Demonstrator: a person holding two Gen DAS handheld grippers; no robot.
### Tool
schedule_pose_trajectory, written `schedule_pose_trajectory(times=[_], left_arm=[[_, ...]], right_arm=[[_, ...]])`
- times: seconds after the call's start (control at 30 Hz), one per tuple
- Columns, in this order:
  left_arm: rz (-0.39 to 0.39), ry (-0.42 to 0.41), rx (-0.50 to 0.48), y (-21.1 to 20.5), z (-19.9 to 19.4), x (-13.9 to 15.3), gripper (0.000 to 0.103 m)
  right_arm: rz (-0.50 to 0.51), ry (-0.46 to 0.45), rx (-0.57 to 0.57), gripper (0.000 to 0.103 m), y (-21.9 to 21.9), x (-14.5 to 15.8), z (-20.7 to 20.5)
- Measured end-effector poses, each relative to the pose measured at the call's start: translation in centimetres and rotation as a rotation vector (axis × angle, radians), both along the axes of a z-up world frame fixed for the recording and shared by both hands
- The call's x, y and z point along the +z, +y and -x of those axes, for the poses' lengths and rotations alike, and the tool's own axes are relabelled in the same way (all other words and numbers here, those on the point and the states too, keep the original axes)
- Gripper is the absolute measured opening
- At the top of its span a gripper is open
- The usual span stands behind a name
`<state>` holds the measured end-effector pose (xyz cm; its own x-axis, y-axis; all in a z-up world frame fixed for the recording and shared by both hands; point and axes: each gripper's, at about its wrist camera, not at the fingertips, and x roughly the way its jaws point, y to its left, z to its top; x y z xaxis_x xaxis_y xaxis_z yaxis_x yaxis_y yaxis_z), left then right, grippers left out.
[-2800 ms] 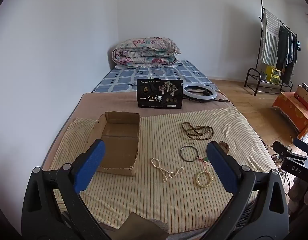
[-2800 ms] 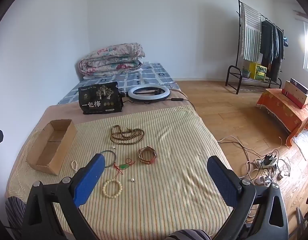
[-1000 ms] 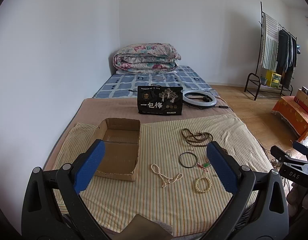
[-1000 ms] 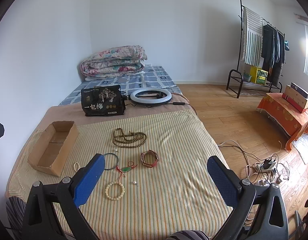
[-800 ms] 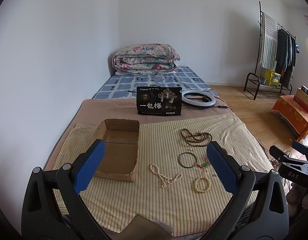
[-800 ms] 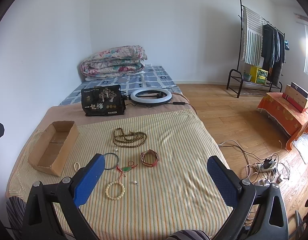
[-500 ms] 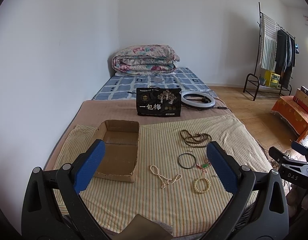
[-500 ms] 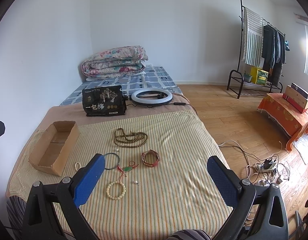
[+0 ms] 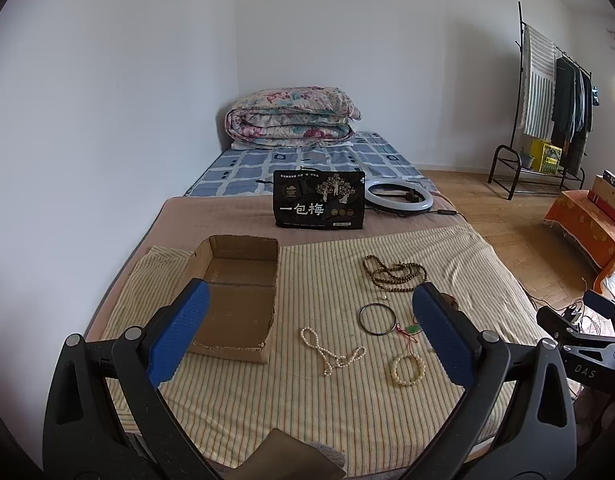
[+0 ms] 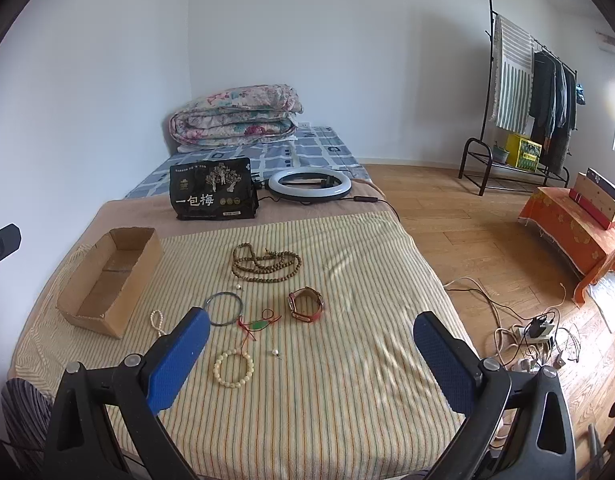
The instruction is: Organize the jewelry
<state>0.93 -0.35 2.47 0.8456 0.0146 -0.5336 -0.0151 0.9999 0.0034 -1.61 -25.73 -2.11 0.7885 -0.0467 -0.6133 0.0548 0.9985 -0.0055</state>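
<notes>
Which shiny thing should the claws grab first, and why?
Probably the white bead necklace: lower the left claw onto it. Both claws are open and empty, the cardboard box has nothing in it, and that necklace lies nearest the box, on the striped cloth.

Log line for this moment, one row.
left hand-held gripper open | right hand-held gripper open | cardboard box empty | jewelry on bedspread

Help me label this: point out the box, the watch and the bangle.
box (image 9: pixel 231 312), left wrist view, on its inner floor.
watch (image 10: pixel 306 304), right wrist view, on its red strap.
bangle (image 10: pixel 211 300), right wrist view, on its left rim.
</notes>
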Motion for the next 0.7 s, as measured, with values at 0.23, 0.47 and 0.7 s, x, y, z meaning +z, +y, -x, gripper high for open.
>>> schedule_pose_trajectory(times=[0.23, 0.47, 0.7], left_arm=[[-0.005, 0.002, 0.001, 0.0, -0.6, -2.7, 0.103], [-0.004, -0.013, 0.018, 1.7, -1.4, -5.2, 0.103], [-0.011, 0.037, 0.021, 3.0, -2.3, -9.4, 0.103]], right_arm=[[0.002, 0.006, 0.025, 0.103, 0.2, -1.9, -0.6], [0.078, -0.002, 0.100, 0.103, 0.9, -5.1, -2.3], [0.087, 0.051, 0.185, 0.103, 2.0, -10.0, -3.7]])
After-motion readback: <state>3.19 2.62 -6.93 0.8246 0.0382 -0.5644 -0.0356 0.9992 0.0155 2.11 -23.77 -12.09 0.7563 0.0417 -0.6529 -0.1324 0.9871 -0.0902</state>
